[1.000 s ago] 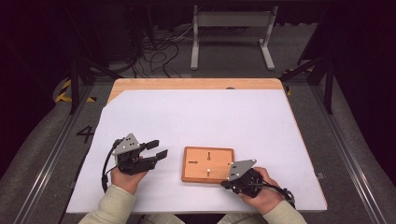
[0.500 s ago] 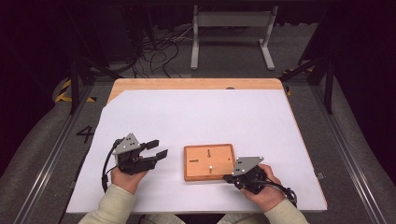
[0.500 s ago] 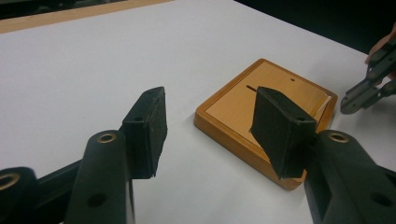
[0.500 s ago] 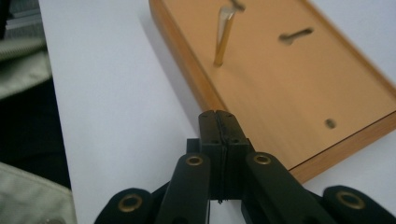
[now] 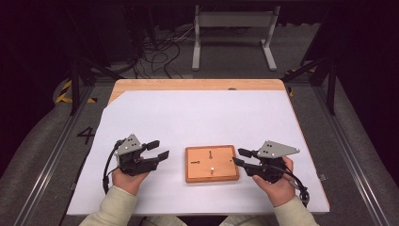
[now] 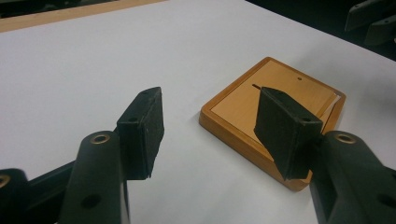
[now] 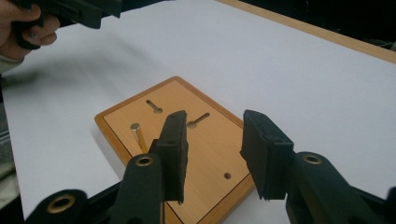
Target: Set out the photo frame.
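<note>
A small wooden board point(image 5: 223, 160) with a raised rim lies flat on the white table near the front edge. It has two keyhole slots point(image 7: 154, 107), a small hole point(image 7: 227, 176) and a short brass peg point(image 7: 137, 134) standing upright. My right gripper point(image 5: 237, 157) hovers at the board's right edge and points left over it; its jaws have just been opening and hold nothing. The right gripper point(image 7: 214, 116) looks down across the board point(image 7: 205, 144). My left gripper point(image 5: 159, 149) sits left of the board, open and empty. From the left gripper point(image 6: 210, 123), the board point(image 6: 243, 100) lies just ahead.
A white sheet point(image 5: 197, 117) covers the wooden table point(image 5: 197, 84), whose bare strip shows at the back. Beyond the far edge a dark floor holds cables point(image 5: 160, 47) and a grey metal stand point(image 5: 233, 28). Metal rails point(image 5: 51, 155) run along both sides.
The right gripper has pulled back to the right and risen from the board's near right corner, and its jaws now stand apart. The left gripper has stayed where it was.
</note>
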